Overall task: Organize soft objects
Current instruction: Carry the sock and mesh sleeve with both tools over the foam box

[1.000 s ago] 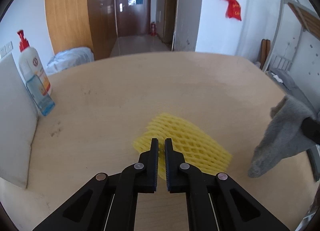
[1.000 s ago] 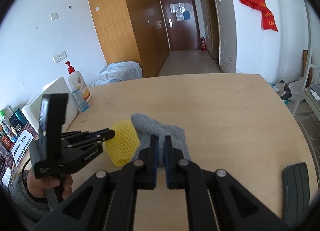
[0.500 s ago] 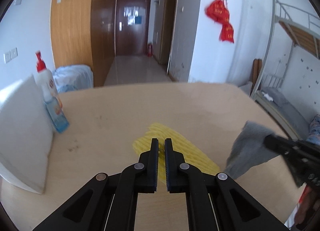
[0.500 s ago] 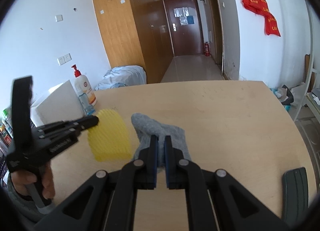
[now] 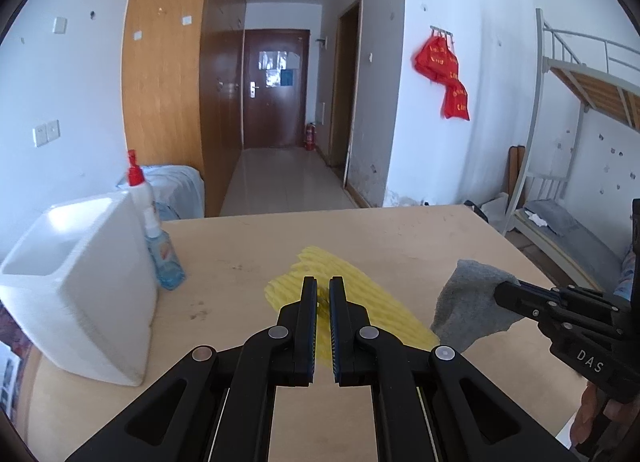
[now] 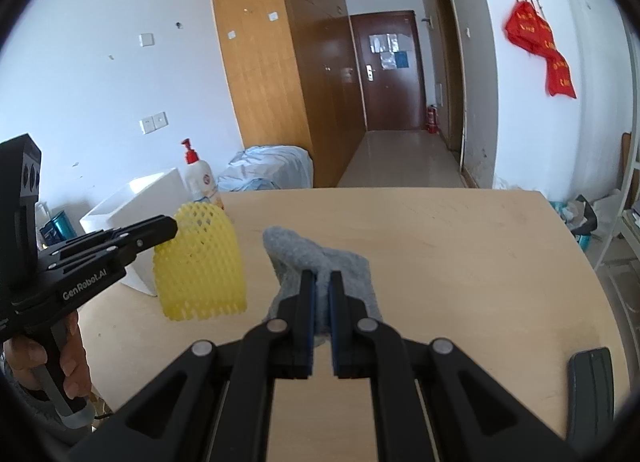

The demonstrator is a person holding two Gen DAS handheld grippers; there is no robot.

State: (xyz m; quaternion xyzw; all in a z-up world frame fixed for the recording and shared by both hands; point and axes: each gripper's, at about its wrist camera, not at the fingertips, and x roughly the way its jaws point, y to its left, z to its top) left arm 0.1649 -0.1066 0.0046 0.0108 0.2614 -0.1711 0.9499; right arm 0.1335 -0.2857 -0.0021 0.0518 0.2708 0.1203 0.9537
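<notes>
1. The left gripper (image 5: 323, 286) has its fingers clamped on a yellow foam net (image 6: 199, 268), which hangs above the table (image 6: 460, 262).
2. The right gripper (image 6: 321, 280) has its fingers clamped on a grey cloth (image 6: 320, 258), also lifted.
3. A white bin (image 5: 76, 286) and a pump bottle (image 5: 142, 198) stand at the table's left edge.

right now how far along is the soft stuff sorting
Nothing looks put away yet: the white bin shows no soft item inside from here. In hand: the left gripper is shut on the yellow foam net, lifted off the table; the right gripper is shut on the grey cloth, also raised. Left: placing both, probably in that bin.
</notes>
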